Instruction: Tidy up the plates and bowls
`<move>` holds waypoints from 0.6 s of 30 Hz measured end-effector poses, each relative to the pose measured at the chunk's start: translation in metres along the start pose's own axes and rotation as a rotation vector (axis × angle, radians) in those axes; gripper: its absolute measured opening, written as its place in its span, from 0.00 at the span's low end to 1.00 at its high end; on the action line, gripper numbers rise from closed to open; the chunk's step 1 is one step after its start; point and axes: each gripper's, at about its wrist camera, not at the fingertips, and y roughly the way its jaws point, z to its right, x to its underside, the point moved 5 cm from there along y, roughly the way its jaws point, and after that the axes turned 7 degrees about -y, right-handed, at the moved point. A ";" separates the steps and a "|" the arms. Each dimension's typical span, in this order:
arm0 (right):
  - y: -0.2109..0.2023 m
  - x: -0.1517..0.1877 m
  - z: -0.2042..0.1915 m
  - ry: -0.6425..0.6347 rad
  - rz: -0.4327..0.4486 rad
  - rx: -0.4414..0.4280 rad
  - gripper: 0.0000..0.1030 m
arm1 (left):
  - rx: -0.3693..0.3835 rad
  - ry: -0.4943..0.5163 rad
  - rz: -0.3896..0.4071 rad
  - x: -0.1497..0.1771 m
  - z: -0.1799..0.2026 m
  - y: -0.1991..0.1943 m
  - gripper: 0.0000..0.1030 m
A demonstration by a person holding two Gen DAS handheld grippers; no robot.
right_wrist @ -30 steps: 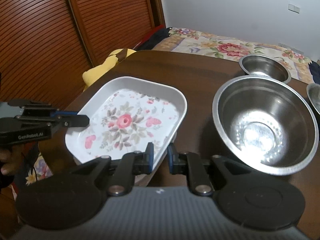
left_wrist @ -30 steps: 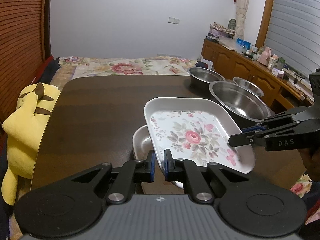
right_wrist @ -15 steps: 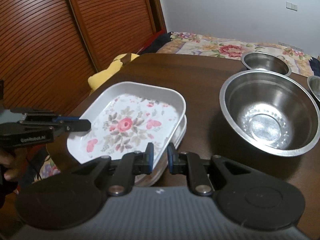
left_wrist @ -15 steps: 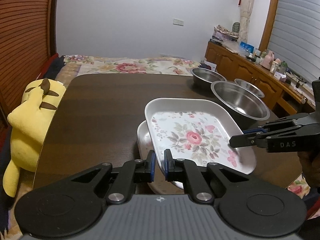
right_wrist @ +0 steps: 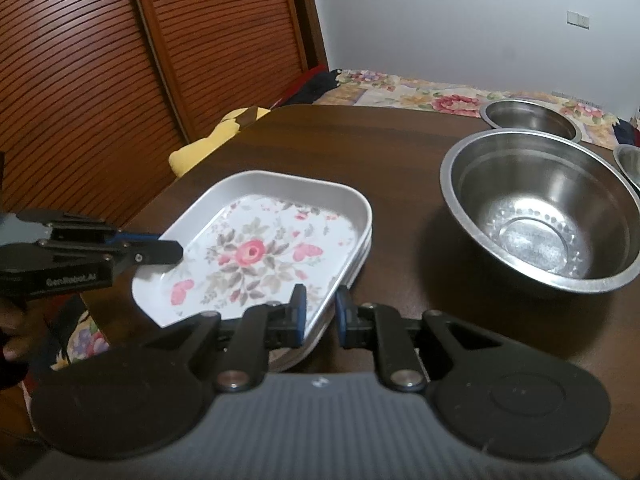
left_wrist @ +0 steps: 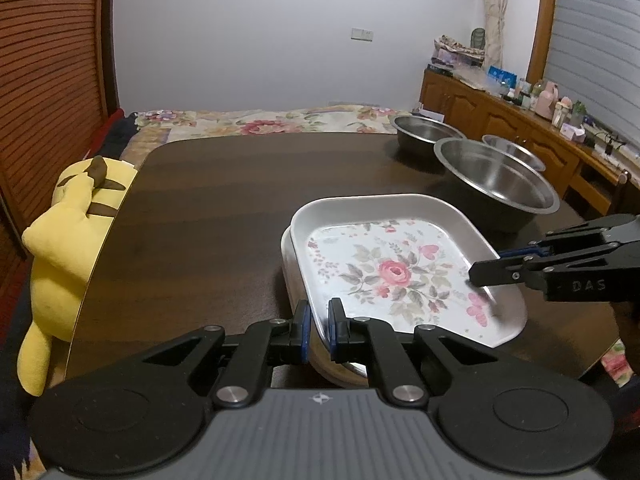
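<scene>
L gripper (left_wrist: 318, 326) sits at bottom centre of the left wrist view, pointing down-fwd, fingers clenched on the near rim of the floral plate (left_wrist: 394, 276). R gripper (right_wrist: 320, 316) sits bottom centre of the right wrist view, same downward tilt, clamped on the opposite rim of that plate. In the left wrist view the R gripper comes in from the right edge, tips on the plate's right rim; in the right wrist view the L one enters from the left edge, tips on the plate's left rim, w/ part of a hand (right_wrist: 12, 332) behind it at lower left.

Floral plate is mid-frame in both views, lined up over a second plate (left_wrist: 289, 276), whose pale rim peeks out below its left side in the left wrist view. Can't tell if the two touch.

On the dark table (left_wrist: 208, 208): big steel bowl (right_wrist: 540, 212) at right of the right wrist view, near the plates but apart. Smaller steel bowl (right_wrist: 530, 118) behind it, upper right. Third bowl (right_wrist: 628, 168) cut off at the right edge. Yellow plush toy (left_wrist: 68, 232) hangs by the table's edge, left side of the left wrist view. Floral bedspread (left_wrist: 272, 122) beyond the table's far end; wooden sideboard (left_wrist: 500, 118) w/ clutter at upper right.
</scene>
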 end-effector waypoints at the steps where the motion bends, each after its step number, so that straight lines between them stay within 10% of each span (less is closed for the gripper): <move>1: 0.000 0.001 0.000 -0.004 0.005 0.004 0.17 | -0.004 0.006 0.008 0.001 0.000 0.000 0.10; 13: -0.005 0.007 0.003 0.026 0.074 0.016 0.19 | -0.018 -0.016 0.039 0.000 -0.007 -0.001 0.12; 18: -0.032 0.001 0.006 0.030 0.139 0.033 0.19 | -0.007 -0.011 0.077 -0.007 -0.003 -0.010 0.51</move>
